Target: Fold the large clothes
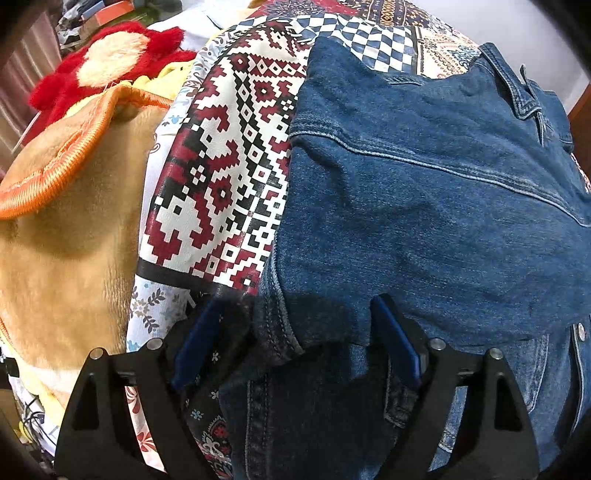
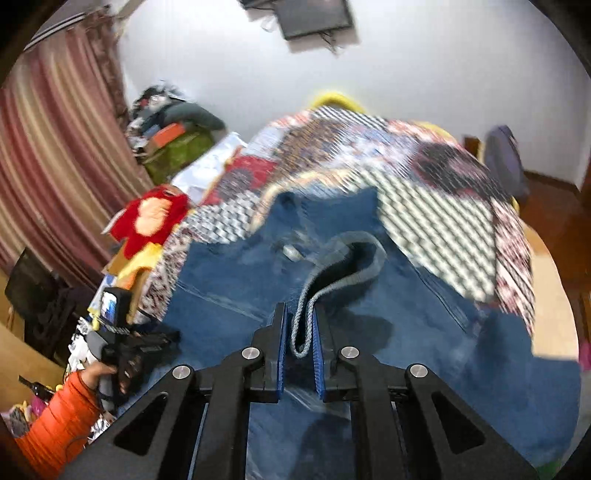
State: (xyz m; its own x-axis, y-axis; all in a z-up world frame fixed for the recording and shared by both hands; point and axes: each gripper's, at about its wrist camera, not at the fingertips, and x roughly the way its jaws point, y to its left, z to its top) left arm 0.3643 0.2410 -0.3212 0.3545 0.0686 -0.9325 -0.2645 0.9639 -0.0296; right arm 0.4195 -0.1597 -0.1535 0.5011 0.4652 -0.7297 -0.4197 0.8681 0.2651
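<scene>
A blue denim jacket lies on a patterned bedspread, partly folded, its collar at the upper right. My left gripper is open low over the jacket's near left edge, its blue pads either side of a folded denim edge without closing on it. In the right wrist view the jacket spreads across the bed. My right gripper is shut on a grey-edged sleeve cuff of the jacket and holds it lifted. The left gripper shows at the lower left of that view, in a hand with an orange sleeve.
A tan plush cushion with orange trim and a red plush toy lie left of the jacket. A clutter pile stands by striped curtains. A wall-mounted screen hangs behind. The bed's right edge meets wooden floor.
</scene>
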